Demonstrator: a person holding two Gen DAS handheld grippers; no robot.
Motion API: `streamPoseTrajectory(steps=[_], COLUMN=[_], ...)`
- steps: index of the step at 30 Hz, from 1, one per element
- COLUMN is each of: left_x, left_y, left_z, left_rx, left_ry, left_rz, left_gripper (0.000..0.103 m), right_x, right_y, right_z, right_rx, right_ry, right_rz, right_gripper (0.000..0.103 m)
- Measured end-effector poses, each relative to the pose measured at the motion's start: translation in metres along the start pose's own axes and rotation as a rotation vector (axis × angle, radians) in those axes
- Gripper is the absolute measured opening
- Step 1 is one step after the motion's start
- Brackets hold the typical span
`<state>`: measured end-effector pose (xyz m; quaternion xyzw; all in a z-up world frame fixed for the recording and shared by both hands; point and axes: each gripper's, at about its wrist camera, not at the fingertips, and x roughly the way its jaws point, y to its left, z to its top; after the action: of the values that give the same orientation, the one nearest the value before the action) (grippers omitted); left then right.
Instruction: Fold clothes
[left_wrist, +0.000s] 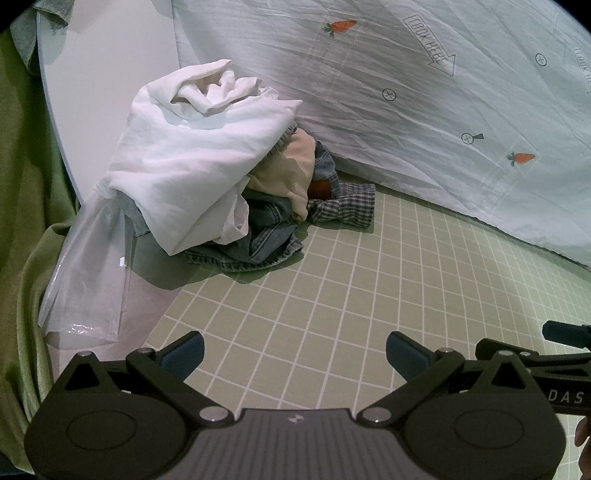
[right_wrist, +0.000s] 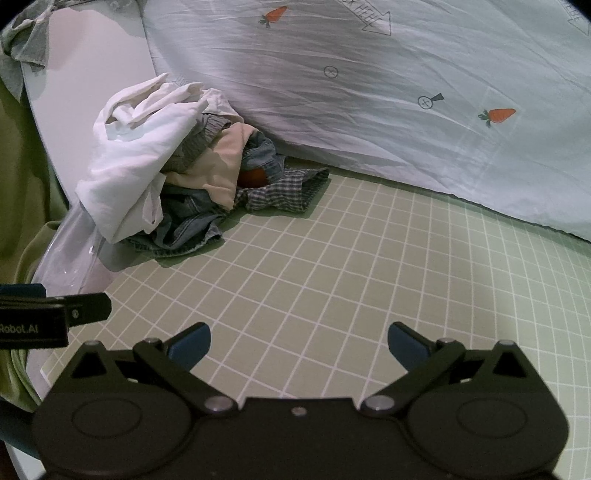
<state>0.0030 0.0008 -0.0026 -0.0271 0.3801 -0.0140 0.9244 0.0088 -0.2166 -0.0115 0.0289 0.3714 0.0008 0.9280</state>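
A pile of clothes lies at the far left of the green grid mat. On top is a white garment. Under it are a beige piece, blue denim and a checked cloth. My left gripper is open and empty, low over the mat, well short of the pile. My right gripper is open and empty too, beside the left one. Each shows at the other view's edge.
A pale sheet with carrot prints rises behind the mat. A clear plastic bag lies left of the pile. A green cloth hangs at the far left, beside a white surface.
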Motion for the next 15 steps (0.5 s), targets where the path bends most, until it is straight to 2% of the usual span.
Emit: streamPoseTrajectory(steps=[15], left_x=[0.0021], left_y=[-0.0011], left_z=[0.0015], left_rx=[0.0], left_ry=[0.014], left_rz=[0.001], left_gripper=[0.103], right_x=[0.0049], right_y=[0.0039], right_z=[0.0017], right_rx=[-0.024], right_ry=[0.016], right_rz=[0.003], right_gripper=[0.103])
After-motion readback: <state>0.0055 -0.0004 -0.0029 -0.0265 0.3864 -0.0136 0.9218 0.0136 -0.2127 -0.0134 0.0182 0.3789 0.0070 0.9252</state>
